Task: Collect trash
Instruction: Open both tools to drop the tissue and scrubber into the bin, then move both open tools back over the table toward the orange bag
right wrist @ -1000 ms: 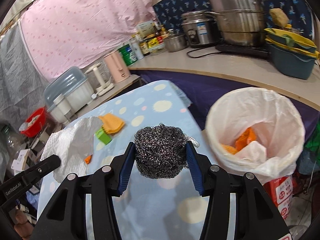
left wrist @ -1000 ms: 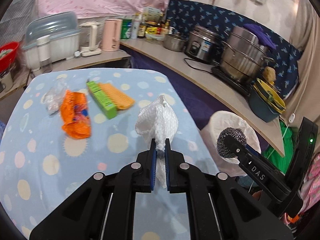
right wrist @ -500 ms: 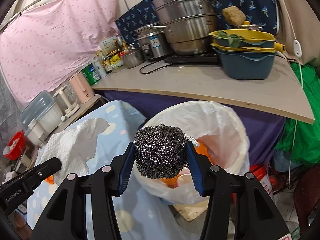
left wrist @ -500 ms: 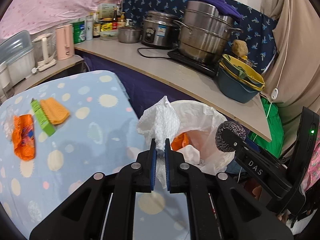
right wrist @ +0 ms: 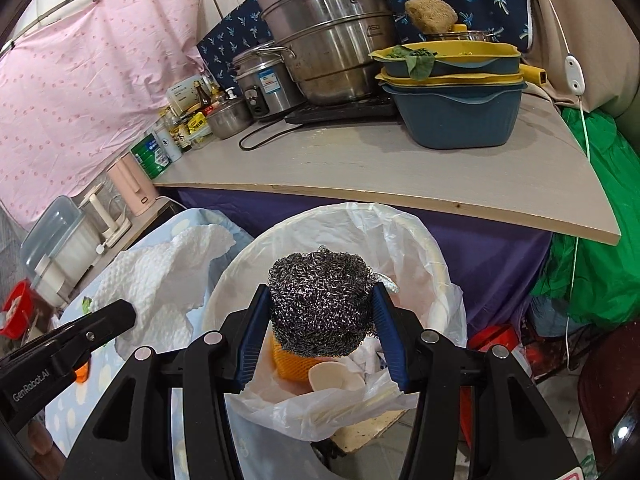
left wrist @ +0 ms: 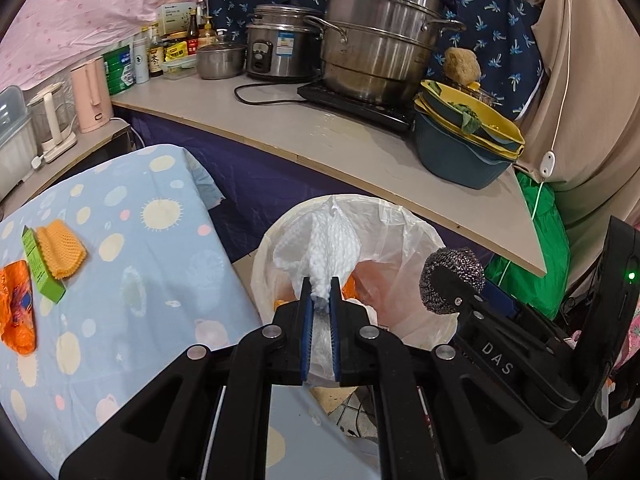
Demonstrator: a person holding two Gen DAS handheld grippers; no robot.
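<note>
- While both grippers carry a load, neither has let go: left gripper point(left wrist: 320, 304) is pinched nearly shut on a crumpled paper towel point(left wrist: 326, 240); right gripper point(right wrist: 320, 312) stands at mid width, clamped on a steel scouring ball point(right wrist: 320, 300).
- Change over the last second: both have swung off the blue dotted tablecloth point(left wrist: 132, 264) and now hang over the lined bin point(right wrist: 424, 252). A second ago the towel was above the table and the bin sat off to the side.
- Meaning: carry looks done; release is my guess for the next step.
- Towel's long axis runs along the fingers, loose end fanning away from the jaws, over the bin mouth.
- Scouring ball is roughly round, no clear axis; it sits above an orange net point(right wrist: 288, 364) and a pale disc already in the bin.
- Left on the table: orange wrapper point(left wrist: 16, 312), green box point(left wrist: 40, 268), orange mesh pad point(left wrist: 62, 248).
</note>
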